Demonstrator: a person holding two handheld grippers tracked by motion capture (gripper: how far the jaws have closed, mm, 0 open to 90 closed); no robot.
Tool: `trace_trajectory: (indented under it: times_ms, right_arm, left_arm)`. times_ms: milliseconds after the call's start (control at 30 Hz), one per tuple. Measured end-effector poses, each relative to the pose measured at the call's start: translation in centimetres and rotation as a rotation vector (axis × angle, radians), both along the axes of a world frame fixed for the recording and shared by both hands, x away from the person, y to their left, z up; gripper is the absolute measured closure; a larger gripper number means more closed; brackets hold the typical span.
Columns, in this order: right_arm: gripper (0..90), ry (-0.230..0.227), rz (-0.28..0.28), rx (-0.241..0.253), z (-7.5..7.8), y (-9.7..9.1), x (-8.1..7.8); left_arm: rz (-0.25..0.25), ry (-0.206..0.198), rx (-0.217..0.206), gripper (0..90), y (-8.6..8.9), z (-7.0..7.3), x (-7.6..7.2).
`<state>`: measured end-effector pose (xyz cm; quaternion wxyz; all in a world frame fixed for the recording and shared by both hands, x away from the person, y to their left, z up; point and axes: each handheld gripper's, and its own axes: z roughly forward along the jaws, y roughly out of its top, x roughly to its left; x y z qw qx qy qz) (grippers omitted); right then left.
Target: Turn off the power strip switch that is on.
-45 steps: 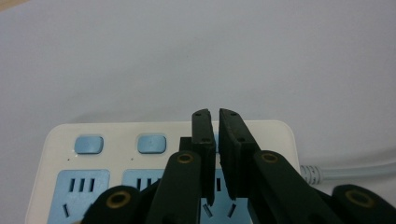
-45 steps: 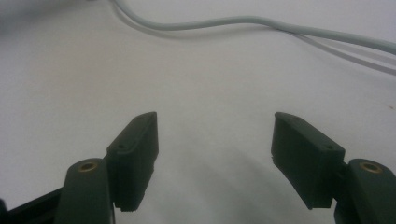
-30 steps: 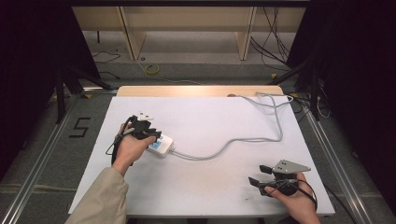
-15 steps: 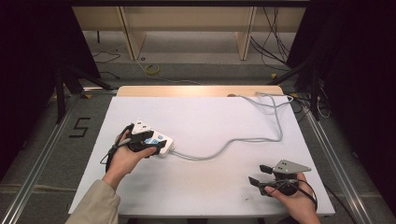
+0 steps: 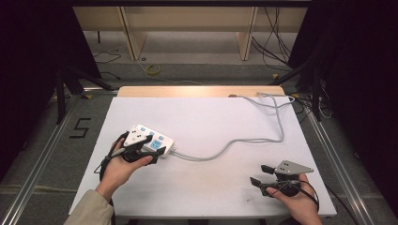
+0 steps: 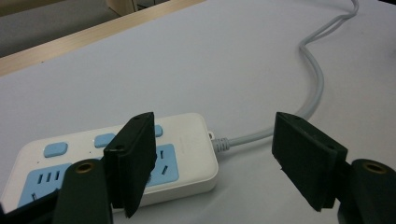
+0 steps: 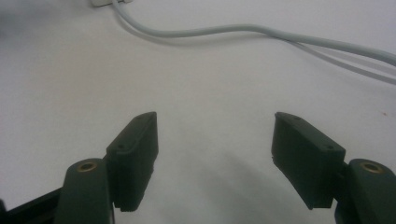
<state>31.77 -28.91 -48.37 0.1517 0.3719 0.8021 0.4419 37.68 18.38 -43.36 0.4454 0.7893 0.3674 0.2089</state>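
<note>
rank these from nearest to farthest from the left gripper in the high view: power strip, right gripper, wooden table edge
1. power strip: right at the left gripper, under its jaws, on the table's left side.
2. wooden table edge: along the far side.
3. right gripper: near the front right corner.

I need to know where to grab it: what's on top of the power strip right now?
The left gripper hangs over the power strip, jaws just opened, pinching nothing. Blue sockets and buttons show; one jaw covers part of a socket.
</note>
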Motion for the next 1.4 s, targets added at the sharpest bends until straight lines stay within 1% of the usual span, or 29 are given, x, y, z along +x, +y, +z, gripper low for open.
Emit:
trace_trajectory:
  times_ms: [133,233,367,567,733,800,967,1100,1233,1400]
  right_arm:
    - [32.5,-0.001,0.000,0.000,0.0,0.0,0.0]
    - [32.4,-0.003,0.007,-0.004,0.0,0.1,0.0]
    - [32.2,-0.004,0.013,-0.006,0.1,0.2,-0.1]
    - [32.2,-0.005,0.015,-0.006,0.1,0.1,-0.1]
    - [32.2,-0.010,0.019,-0.008,0.1,0.2,-0.1]
    - [32.2,-0.010,0.019,-0.010,0.1,0.2,-0.1]
    - [32.2,-0.011,0.022,-0.010,0.1,0.2,-0.1]
    - [32.2,-0.012,0.029,-0.016,0.2,0.2,-0.1]
    - [32.2,-0.019,0.032,-0.019,0.2,0.3,-0.2]
    - [31.9,-0.023,0.037,-0.025,0.2,0.4,-0.2]
  left_arm:
    - [-0.011,0.002,0.001,29.2,0.1,-0.5,-0.8]
    - [-0.025,0.005,0.013,27.7,0.1,-1.0,-1.3]
    - [-0.027,0.010,0.021,25.2,0.4,-1.5,-1.8]
    - [-0.033,-0.002,0.028,22.3,1.2,-2.0,-2.5]
    - [-0.027,-0.003,0.032,21.6,1.7,-2.8,-3.2]
    - [-0.024,-0.012,0.039,21.3,1.9,-3.1,-3.5]
    - [-0.003,-0.017,0.031,21.2,2.6,-3.5,-4.2]
    - [0.008,-0.006,0.042,21.2,2.8,-4.0,-4.5]
    - [0.007,-0.016,0.078,20.9,2.5,-4.0,-4.4]
    - [0.002,-0.014,0.085,20.9,2.3,-4.2,-4.3]
